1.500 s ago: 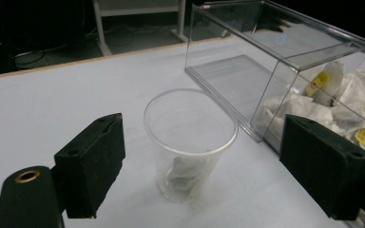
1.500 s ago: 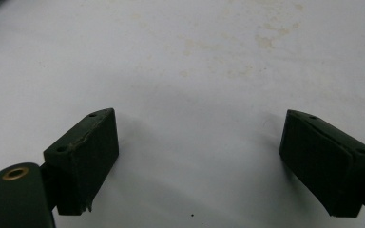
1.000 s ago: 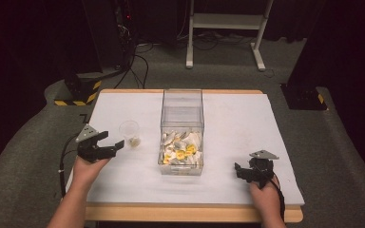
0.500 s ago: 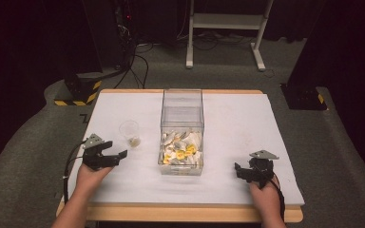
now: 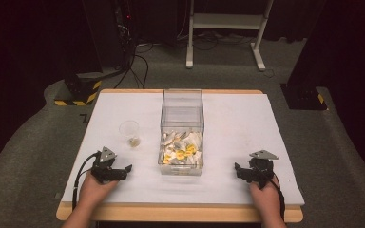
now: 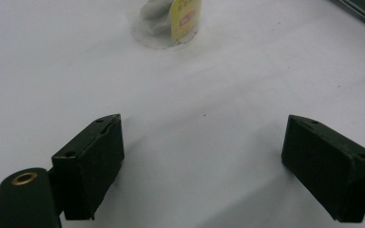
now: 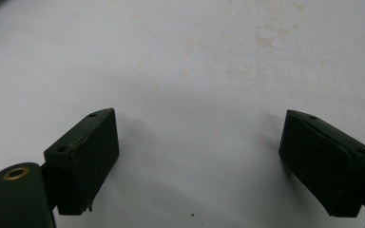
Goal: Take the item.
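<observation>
Both grippers rest low over a white table (image 5: 247, 118), jaws spread wide with nothing between them. The left gripper (image 5: 123, 169) sits near the table's front edge; ahead of it and slightly to its right stands a small clear cup (image 5: 129, 133) holding a little packet. Between the two grippers, beyond their tips, stands a tall clear box (image 5: 182, 133) holding white and yellow packets. The right gripper (image 5: 238, 169) faces bare, faintly stained tabletop.
</observation>
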`<state>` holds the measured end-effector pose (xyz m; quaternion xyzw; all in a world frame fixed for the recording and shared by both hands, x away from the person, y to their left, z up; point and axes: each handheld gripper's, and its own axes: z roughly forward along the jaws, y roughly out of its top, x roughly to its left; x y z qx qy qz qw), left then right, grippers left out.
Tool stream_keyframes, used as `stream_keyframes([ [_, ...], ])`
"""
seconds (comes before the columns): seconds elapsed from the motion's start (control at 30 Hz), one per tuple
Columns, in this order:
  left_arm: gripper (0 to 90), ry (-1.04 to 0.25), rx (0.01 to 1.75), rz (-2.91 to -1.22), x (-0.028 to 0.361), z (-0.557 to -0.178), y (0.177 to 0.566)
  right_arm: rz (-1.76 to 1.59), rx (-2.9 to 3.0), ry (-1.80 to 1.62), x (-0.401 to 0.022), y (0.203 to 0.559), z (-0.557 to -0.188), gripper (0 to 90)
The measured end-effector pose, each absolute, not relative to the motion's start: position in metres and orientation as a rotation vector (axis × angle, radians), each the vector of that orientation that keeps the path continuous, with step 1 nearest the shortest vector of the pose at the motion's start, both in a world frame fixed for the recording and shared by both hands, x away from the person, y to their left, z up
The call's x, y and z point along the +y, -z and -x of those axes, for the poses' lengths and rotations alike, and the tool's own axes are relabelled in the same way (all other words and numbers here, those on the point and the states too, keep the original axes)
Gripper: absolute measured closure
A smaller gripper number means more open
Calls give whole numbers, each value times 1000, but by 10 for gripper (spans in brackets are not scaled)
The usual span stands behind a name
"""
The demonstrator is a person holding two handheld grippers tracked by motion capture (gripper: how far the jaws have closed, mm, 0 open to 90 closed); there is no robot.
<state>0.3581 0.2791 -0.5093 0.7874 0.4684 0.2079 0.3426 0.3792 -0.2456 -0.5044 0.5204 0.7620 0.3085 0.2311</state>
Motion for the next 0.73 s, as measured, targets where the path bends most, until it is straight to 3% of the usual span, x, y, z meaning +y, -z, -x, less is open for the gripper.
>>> stream_keyframes([
  [0.73, 139, -540, 1218, -2047, 279, -358, 509, -1426, 2093, -847, -245, 505, -379, 132],
])
